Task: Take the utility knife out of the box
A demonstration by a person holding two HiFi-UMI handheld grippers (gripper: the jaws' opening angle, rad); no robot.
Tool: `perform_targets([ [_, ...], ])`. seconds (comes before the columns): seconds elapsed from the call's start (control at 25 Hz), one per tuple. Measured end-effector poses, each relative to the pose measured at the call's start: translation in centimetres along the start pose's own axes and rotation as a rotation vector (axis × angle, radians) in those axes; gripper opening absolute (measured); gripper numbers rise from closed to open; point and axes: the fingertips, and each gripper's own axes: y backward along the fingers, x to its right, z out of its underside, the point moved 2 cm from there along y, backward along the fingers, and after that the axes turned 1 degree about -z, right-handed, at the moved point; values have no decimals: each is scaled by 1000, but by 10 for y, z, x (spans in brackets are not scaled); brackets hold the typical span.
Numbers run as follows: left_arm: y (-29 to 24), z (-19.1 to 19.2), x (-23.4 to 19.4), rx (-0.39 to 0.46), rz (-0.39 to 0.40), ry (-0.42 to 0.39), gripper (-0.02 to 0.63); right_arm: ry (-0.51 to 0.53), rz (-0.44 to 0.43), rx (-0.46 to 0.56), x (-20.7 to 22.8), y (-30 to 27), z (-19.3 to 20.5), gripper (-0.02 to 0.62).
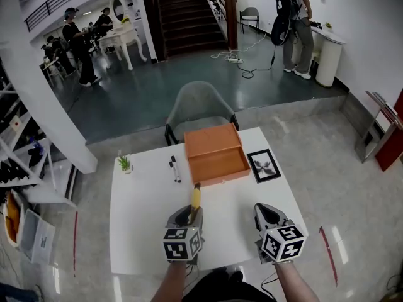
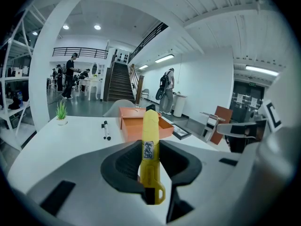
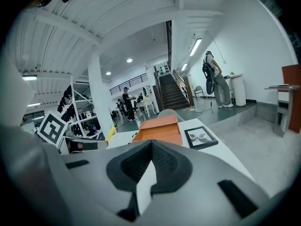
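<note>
Left gripper [image 2: 149, 161] clamped on yellow utility knife [image 2: 150, 140]; its white sticker [image 2: 148, 150] has unreadable writing. Right gripper [image 3: 151, 144] closed, empty. Open orange box [image 1: 214, 155] just beyond.

Yellow utility knife [image 2: 150, 145], orange box [image 1: 220, 177], white table [image 1: 145, 216], seemingly black pens [image 1: 175, 168]

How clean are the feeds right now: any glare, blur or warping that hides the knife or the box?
Head view: sharp and evenly lit, reflections only on the floor, knife and box clear. Left gripper view: strong fisheye bend, dark corners, knife in focus. Right gripper view: same warp, box small but readable.
</note>
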Motion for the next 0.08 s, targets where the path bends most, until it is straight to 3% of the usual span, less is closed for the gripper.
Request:
perform_targets([
  [0.08, -1, -1, -2, 2, 1, 0, 110, -2, 2, -2, 0, -2, 1, 0],
])
